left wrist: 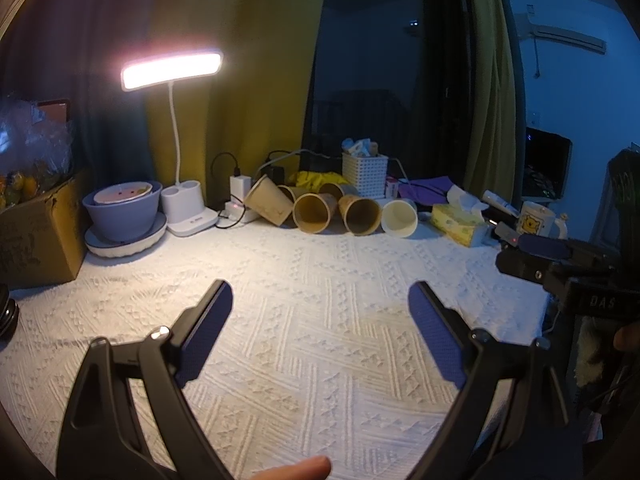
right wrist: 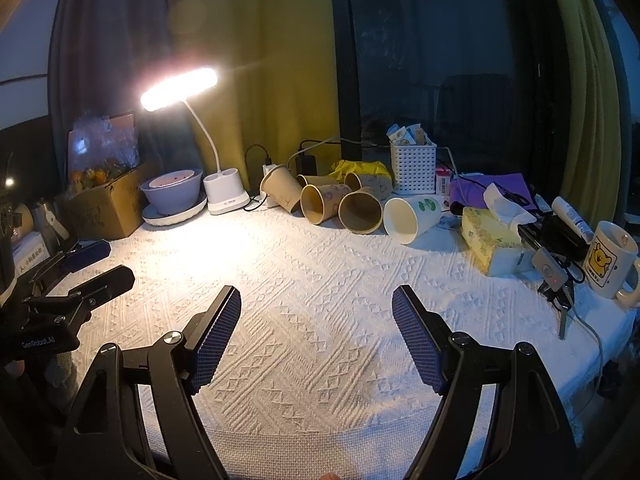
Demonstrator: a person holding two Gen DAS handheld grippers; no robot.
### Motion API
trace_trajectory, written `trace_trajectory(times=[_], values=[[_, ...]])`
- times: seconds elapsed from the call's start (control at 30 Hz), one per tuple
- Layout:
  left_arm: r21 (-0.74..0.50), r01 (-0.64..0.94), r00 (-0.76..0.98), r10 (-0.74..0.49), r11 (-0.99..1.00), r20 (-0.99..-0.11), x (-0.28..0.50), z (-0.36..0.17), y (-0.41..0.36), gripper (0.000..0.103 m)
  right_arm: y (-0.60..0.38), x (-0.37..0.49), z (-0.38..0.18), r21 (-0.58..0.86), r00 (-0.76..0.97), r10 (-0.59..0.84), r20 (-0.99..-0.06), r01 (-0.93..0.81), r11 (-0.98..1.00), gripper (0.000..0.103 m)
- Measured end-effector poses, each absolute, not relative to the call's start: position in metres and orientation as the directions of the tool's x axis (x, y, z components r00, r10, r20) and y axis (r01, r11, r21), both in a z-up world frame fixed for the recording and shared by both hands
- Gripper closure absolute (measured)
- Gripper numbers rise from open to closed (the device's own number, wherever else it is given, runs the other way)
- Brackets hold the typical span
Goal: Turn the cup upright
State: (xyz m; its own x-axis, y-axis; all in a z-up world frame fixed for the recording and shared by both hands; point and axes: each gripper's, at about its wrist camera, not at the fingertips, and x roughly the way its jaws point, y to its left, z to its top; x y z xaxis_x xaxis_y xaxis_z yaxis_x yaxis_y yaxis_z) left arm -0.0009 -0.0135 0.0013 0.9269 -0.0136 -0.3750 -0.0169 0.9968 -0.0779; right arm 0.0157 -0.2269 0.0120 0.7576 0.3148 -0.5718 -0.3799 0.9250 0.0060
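Several paper cups lie on their sides at the back of the white textured cloth (left wrist: 312,292): brown ones (left wrist: 314,212) (right wrist: 320,203) and a white cup with a green print (left wrist: 400,218) (right wrist: 412,218), mouths facing me. One brown cup (left wrist: 267,199) (right wrist: 280,188) leans tilted at the left of the group. My left gripper (left wrist: 320,300) is open and empty, hovering over the cloth well short of the cups. My right gripper (right wrist: 317,304) is open and empty too, also short of the cups. Each gripper shows at the edge of the other's view.
A lit desk lamp (right wrist: 180,88) on a white base (right wrist: 226,192), a purple bowl on a plate (right wrist: 172,192), a cardboard box (right wrist: 108,208), a white basket (right wrist: 414,168), a tissue box (right wrist: 490,244), a bear mug (right wrist: 608,260), cables and chargers line the back and right.
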Motion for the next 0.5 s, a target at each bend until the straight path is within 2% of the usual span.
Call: trace_trajectory(times=[0.5], values=[[-0.076, -0.013, 0.928, -0.016, 0.997, -0.372, -0.0017, 0.0046, -0.0144, 0.012, -0.2277, 0.0139, 0.0128, 0.006, 0.762, 0.315, -0.566, -0.378, 0.926, 0.022]])
